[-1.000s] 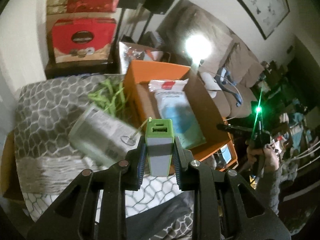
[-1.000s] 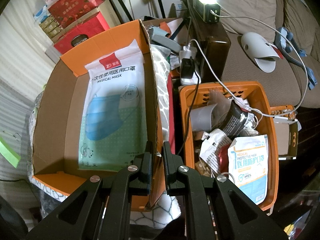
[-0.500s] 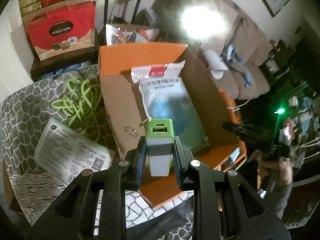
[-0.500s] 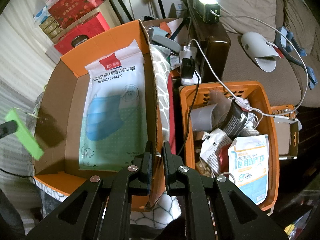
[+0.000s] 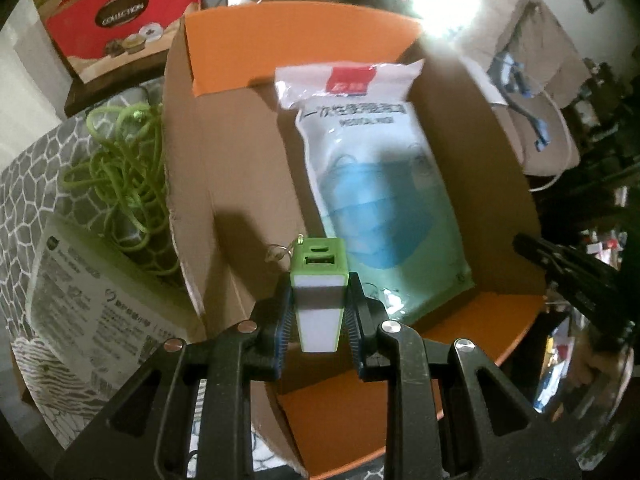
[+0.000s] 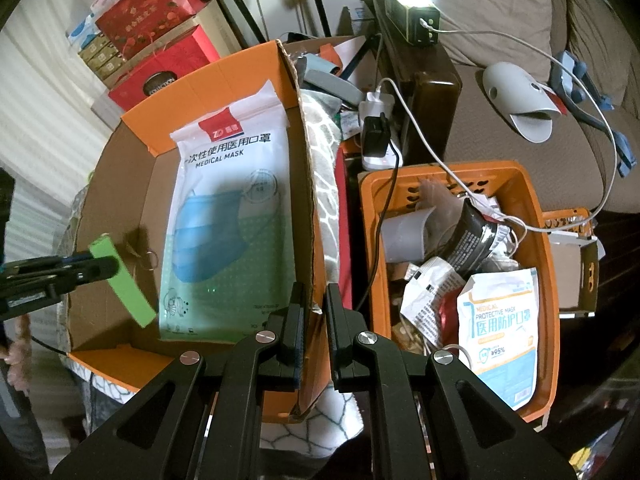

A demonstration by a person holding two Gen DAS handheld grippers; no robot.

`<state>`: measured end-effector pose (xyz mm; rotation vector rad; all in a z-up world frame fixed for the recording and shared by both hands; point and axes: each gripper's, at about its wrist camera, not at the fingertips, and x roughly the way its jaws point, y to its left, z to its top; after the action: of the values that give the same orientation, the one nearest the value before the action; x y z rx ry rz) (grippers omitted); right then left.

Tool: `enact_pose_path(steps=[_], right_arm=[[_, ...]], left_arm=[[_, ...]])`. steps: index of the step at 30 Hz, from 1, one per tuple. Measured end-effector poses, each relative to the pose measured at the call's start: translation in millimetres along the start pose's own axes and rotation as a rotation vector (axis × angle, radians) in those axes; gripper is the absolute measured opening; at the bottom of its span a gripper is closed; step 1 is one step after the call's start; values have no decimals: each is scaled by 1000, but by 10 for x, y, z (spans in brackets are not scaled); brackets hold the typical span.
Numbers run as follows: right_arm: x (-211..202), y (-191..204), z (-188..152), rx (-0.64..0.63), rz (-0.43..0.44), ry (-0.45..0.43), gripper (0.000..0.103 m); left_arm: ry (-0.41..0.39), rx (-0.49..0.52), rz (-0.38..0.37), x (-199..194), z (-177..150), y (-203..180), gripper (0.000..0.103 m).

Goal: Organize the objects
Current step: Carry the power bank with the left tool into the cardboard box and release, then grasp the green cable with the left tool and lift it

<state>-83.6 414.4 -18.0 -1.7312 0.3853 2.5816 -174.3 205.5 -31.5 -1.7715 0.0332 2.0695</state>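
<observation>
The left tool (image 5: 319, 312) pinches a green and white power bank (image 5: 319, 300) between its pads, port end pointing away from the tool, a small key ring dangling from its far corner. Directly beyond and below the tool lies an open cardboard box (image 5: 236, 184) with orange flaps. The power bank hangs above the bare brown floor of the box, not yet touching it.

A packet of medical masks (image 5: 372, 176) already lies flat inside the box, just to the right of the left tool's tips, so one item appears to be sorted. The bare strip of box floor to the left of the packet looks like the likely spot for the power bank.

To the left of the left tool, outside the box wall, a tangle of green cord (image 5: 128, 172) and a printed white packet (image 5: 96, 304) rest on a grey patterned cover; these probably remain to be put away.

The right tool (image 6: 316, 320) has its jaws pressed together on the near right wall of the box, apparently steadying it. To the right of that tool sits an orange plastic basket (image 6: 540, 248) crowded with wrappers and another mask packet (image 6: 500, 320).

Judging by this, the task is partway through: one item boxed, one being lowered, several left outside.
</observation>
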Motion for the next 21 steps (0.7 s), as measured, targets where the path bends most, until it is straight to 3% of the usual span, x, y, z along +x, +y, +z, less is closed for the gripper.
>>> enact_pose_path(steps=[12,14,16,20,21], right_arm=[[-2,-4,2,0,0,0,9],[-4,-7,1,0,1,0,9],[-5,-10,1,1,1,0,9],[-5,-10,1,0,2,-1,9],[-4,-9,1,0,2,-1,9]], left_arm=[[-5,-25,62,102,123,-71,23],[-4,-28,54,96,128,-72,29],[-11,-30,41,58,125,-57,42],[-78,9,29,-198,82,-35,47],[-95,17,26,-264,73,-20,61]])
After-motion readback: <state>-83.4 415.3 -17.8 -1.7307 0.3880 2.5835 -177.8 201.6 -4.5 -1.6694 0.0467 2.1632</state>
